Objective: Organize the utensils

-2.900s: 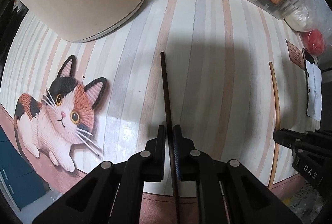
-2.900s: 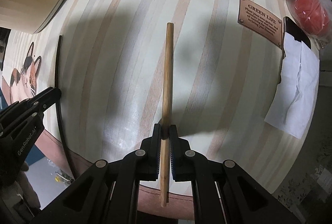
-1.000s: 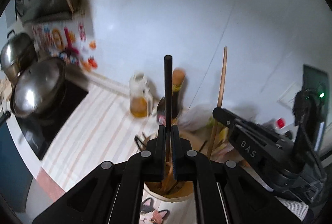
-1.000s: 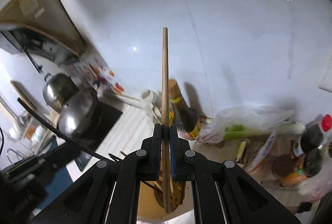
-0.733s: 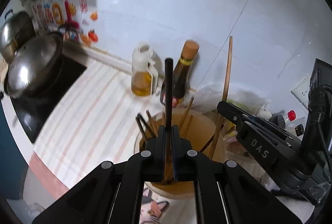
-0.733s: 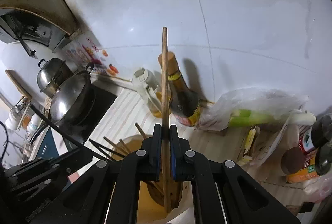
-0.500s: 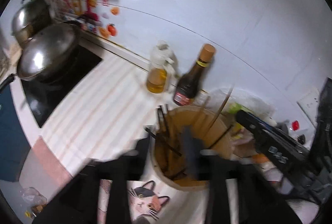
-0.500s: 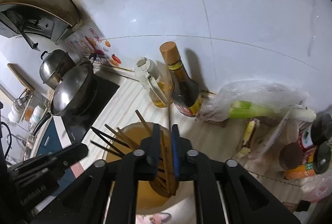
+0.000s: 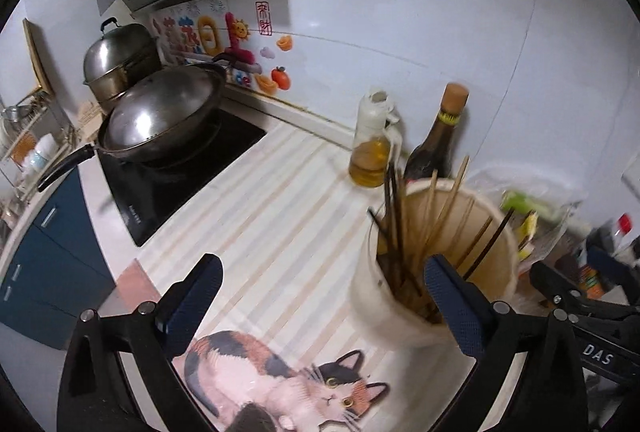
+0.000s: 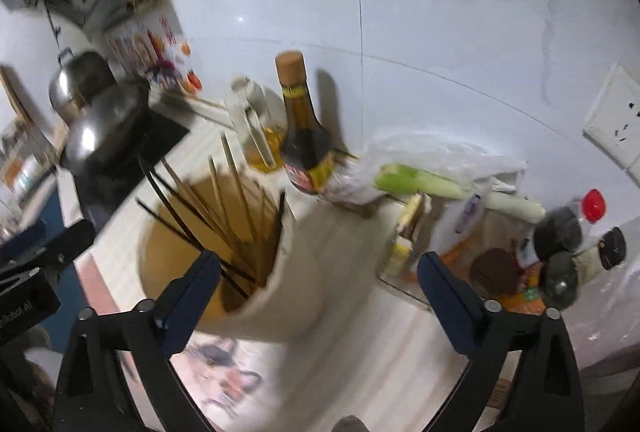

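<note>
A cream cylindrical holder (image 9: 380, 308) stands on the cat-print mat, with several dark and wooden chopsticks (image 9: 400, 216) leaning inside it. My left gripper (image 9: 324, 296) is just above and left of the holder; its jaws are opening wide and no chopstick is between them. In the right wrist view the same holder (image 10: 304, 272) with its chopsticks (image 10: 228, 207) sits under my right gripper (image 10: 320, 292). That gripper's jaws are also opening wide and grip nothing. Each gripper shows at the edge of the other's view: the right gripper (image 9: 580, 308), the left gripper (image 10: 40, 260).
A wok (image 9: 160, 115) and a steel pot (image 9: 120, 59) sit on a black hob (image 9: 176, 183) at the left. An oil bottle (image 9: 372, 151) and a dark sauce bottle (image 10: 304, 135) stand behind the holder. A bag of greens (image 10: 420, 175) and spice jars (image 10: 560, 256) crowd the right.
Both grippers have let go of their chopsticks, which now stand in the holder, and have opened wide. Both have tilted downward and moved closer to the holder.
</note>
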A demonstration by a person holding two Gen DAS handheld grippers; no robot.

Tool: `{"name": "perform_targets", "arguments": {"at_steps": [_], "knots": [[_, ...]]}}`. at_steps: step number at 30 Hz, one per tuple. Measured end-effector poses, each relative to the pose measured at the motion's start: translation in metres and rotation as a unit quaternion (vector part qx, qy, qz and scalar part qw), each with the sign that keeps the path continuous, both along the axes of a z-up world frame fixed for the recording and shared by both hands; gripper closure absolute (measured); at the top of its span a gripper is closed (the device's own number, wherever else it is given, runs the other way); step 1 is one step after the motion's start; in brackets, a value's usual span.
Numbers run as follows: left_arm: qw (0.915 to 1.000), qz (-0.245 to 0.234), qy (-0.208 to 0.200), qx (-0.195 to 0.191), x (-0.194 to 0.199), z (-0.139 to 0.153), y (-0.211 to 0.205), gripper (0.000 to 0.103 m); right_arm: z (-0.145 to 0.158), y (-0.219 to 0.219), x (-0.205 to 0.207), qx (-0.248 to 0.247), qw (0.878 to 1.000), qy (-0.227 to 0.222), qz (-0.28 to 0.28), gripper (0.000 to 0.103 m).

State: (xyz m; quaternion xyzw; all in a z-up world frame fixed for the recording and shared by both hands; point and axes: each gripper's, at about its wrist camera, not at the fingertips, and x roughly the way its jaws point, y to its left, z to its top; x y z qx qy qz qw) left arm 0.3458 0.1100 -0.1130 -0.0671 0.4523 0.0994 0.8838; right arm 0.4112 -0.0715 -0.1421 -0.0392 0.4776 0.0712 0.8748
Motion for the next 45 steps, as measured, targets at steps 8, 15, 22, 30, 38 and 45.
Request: {"name": "perform_targets", "arguments": {"at_steps": [8,15,22,30,38,45], "knots": [[0.9999,0.015,-0.004,-0.003,-0.029,-0.003,-0.005,0.000,0.000,-0.005,-0.025,-0.026,0.999,-0.017,0.004,0.000],[0.9991,0.016,-0.038,0.010,-0.076,0.026,-0.011,0.000,0.031,-0.009,-0.074,-0.042,0.998,-0.053,0.002,0.000],[0.9965,0.007,-0.079,0.026,-0.145,0.071,-0.018,0.000,0.082,-0.019,-0.152,-0.039,0.993,-0.104,-0.024,0.000],[0.9928,-0.011,-0.115,0.032,-0.226,0.115,-0.023,0.000,0.134,-0.025,-0.248,-0.034,0.988,-0.146,-0.047,0.000],[0.9911,-0.020,-0.127,0.033,-0.274,0.140,-0.026,0.000,0.171,-0.022,-0.314,-0.027,0.983,-0.172,-0.053,0.000],[0.9904,-0.014,-0.134,0.030,-0.297,0.153,-0.030,0.000,0.196,-0.029,-0.343,-0.023,0.980,-0.190,-0.046,0.000]]}}
